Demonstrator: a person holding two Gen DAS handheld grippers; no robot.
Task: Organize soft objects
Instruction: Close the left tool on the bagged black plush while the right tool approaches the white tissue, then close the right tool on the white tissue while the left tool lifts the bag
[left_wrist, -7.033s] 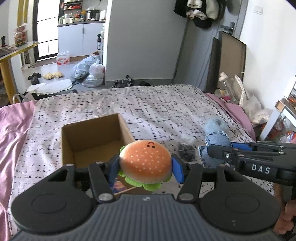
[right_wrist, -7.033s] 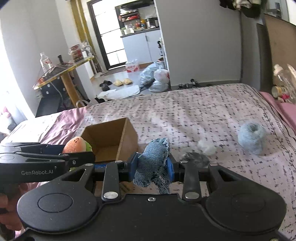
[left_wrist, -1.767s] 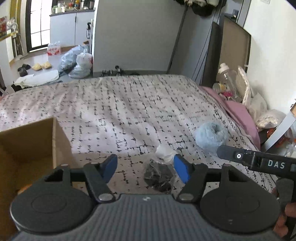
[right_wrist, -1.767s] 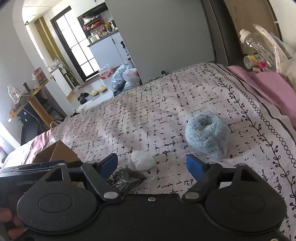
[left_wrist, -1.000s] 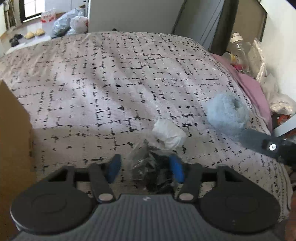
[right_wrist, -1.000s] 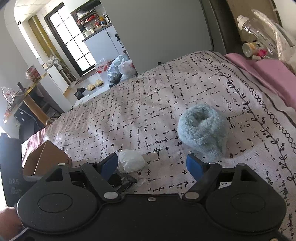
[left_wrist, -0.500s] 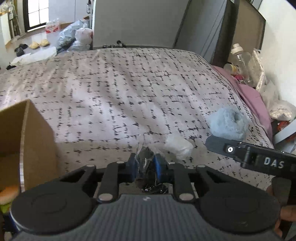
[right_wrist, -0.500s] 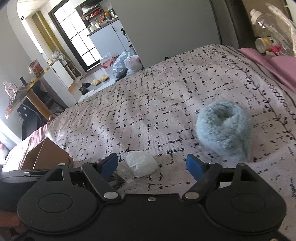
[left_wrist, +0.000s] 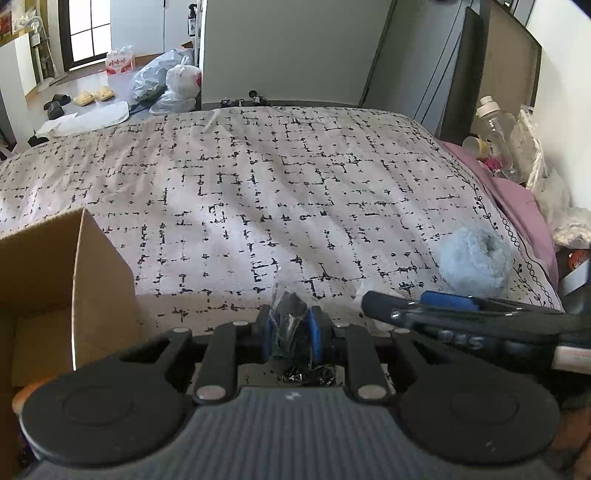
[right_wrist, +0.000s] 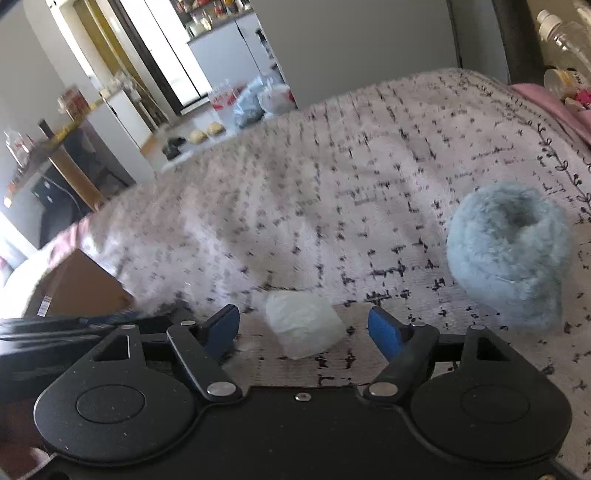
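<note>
The crinkly dark plastic bag (left_wrist: 290, 325) is pinched tight between the left gripper (left_wrist: 288, 328)'s blue pads, poking out above and below them, lifted just off the patterned bedspread (left_wrist: 258, 192). The small white bundle (right_wrist: 303, 325) sits on the bed right between the right gripper (right_wrist: 303, 328)'s spread fingers, which are closing but not touching it. The fluffy blue roll (right_wrist: 508, 254) lies at about 2 o'clock from that bundle. The cardboard box (left_wrist: 55, 280) is off at 9 o'clock.
</note>
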